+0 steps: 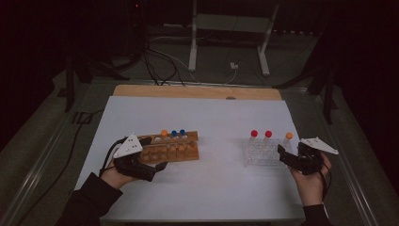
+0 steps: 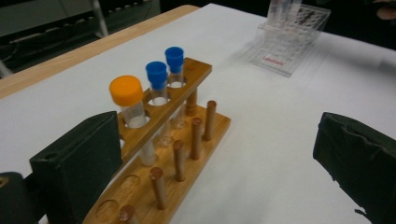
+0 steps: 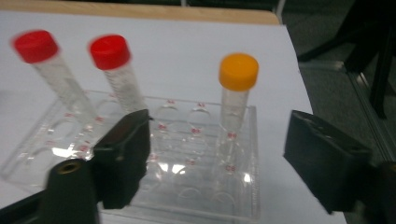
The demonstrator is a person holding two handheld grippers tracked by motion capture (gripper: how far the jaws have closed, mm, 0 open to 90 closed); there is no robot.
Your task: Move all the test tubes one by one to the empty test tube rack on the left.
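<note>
Right gripper (image 3: 217, 154): jaws spread wide, holding nothing, aimed at the orange-capped tube (image 3: 236, 95), which stands upright just beyond them in the far right of the clear rack (image 3: 140, 186). Left gripper (image 1: 149, 155): also released, at the wooden rack's (image 2: 187, 140) near left end. Two red-capped tubes (image 3: 114, 70) lean left, the leftmost blurred. The tube's seating depth is hard to judge.
</note>
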